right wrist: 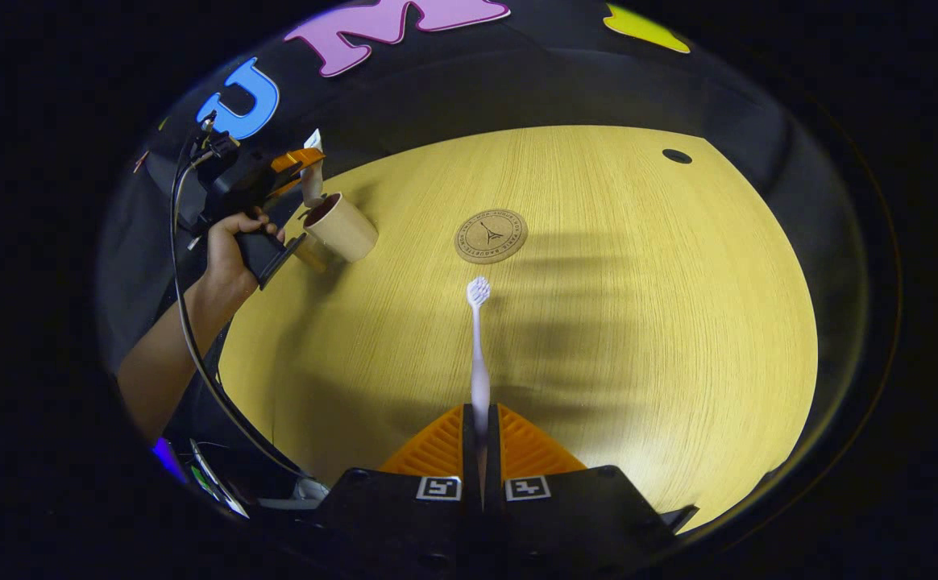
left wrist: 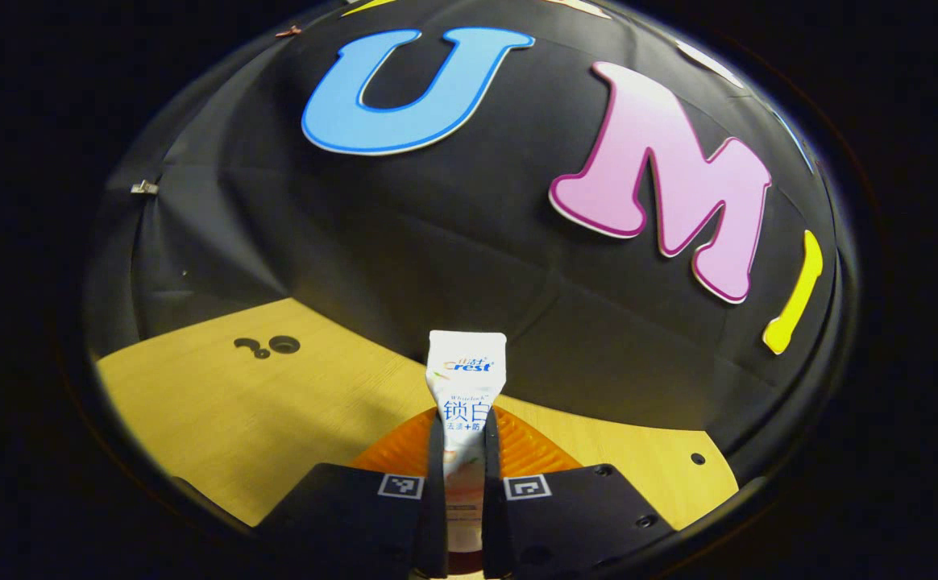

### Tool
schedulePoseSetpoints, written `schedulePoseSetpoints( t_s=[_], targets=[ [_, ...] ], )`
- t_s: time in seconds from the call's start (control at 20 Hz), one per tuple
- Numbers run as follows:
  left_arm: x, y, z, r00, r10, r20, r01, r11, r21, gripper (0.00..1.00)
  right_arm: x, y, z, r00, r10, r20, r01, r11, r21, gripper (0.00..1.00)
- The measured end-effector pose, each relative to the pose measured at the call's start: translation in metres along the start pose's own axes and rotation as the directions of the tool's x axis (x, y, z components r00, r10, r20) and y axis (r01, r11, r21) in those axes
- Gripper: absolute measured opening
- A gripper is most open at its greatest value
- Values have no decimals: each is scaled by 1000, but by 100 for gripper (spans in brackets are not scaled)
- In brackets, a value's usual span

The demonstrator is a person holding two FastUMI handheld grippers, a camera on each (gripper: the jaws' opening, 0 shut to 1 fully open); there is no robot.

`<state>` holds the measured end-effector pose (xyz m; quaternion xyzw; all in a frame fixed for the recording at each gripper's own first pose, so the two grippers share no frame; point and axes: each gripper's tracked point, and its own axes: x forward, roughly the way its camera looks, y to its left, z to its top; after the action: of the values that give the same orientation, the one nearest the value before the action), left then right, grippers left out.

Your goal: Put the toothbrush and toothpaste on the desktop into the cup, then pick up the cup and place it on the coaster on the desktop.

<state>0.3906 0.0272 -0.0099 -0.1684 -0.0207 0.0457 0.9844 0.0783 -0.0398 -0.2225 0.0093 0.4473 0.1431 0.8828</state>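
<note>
Toothpaste [left wrist: 466, 395] clamped in our left gripper [left wrist: 463, 491] hangs over the cup [right wrist: 341, 227] near the desktop's [right wrist: 638, 322] far-left edge for dropping, while our right gripper [right wrist: 481, 451] pinches the toothbrush [right wrist: 479, 354].

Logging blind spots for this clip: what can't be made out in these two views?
- Toothpaste, left gripper view: lower end hidden between the jaws.
- Cup, right gripper view: inside too small and dark; how far the tube has entered is unclear.
- Toothbrush, right gripper view: handle end hidden by the jaws.
- Coaster: print too small.
</note>
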Motion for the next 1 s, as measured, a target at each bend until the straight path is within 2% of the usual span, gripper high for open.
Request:
schedulePoseSetpoints(
  t_s=[0.1, 0.15, 0.2, 0.35, 0.4, 0.45, 0.5, 0.55, 0.7, 0.85, 1.0],
  targets=[
    [-2, -1, -9, 1000, -1, -9, 1, 1000, 0, 22, 0, 1, 1, 1000, 1, -1, -1, 1000, 4, 5],
    [-4, 0, -15, 1000, 2, -14, -2, 1000, 13, 17, 1, 2, 3, 1000, 1, -1, -1, 1000, 4, 5],
    [-5, 2, -23, 1000, 5, -24, -4, 1000, 23, 22, 2, 2, 6, 1000, 1, 2, -1, 1000, 3, 5],
    [-10, 2, -35, 999, 0, -42, 1, 1000, 9, 25, 5, 4, 15, 1000, 1, 15, -1, 1000, -3, 5],
    [-15, 3, -35, 999, 8, -40, -8, 1000, 10, 29, 4, 5, 18, 1000, 2, 21, -2, 1000, -6, 5],
    [-18, 4, -32, 999, 13, -38, -12, 1000, 15, 24, 5, 7, 23, 999, 6, 33, -6, 1000, -11, 5],
    [-28, 5, -30, 999, 12, -39, -11, 1000, 21, 55, 7, 9, 29, 999, 13, 49, -12, 1000, -19, 5],
    [-36, 7, -26, 999, 12, -35, -11, 1000, 29, 43, 7, 12, 35, 998, 18, 65, -16, 999, -29, 5],
    [-78, 28, -15, 998, 59, -23, -57, 995, 87, 99, 8, 24, 62, 992, 50, 118, -45, 998, -39, 5],
    [-135, 44, -10, 996, 83, -18, -80, 988, 131, 98, 10, 43, 99, 979, 92, 184, -82, 995, -61, 5],
    [-194, 63, -29, 990, 126, -63, -116, 983, 140, 98, 14, 69, 133, 961, 144, 238, -120, 987, -109, 5]
  ],
)
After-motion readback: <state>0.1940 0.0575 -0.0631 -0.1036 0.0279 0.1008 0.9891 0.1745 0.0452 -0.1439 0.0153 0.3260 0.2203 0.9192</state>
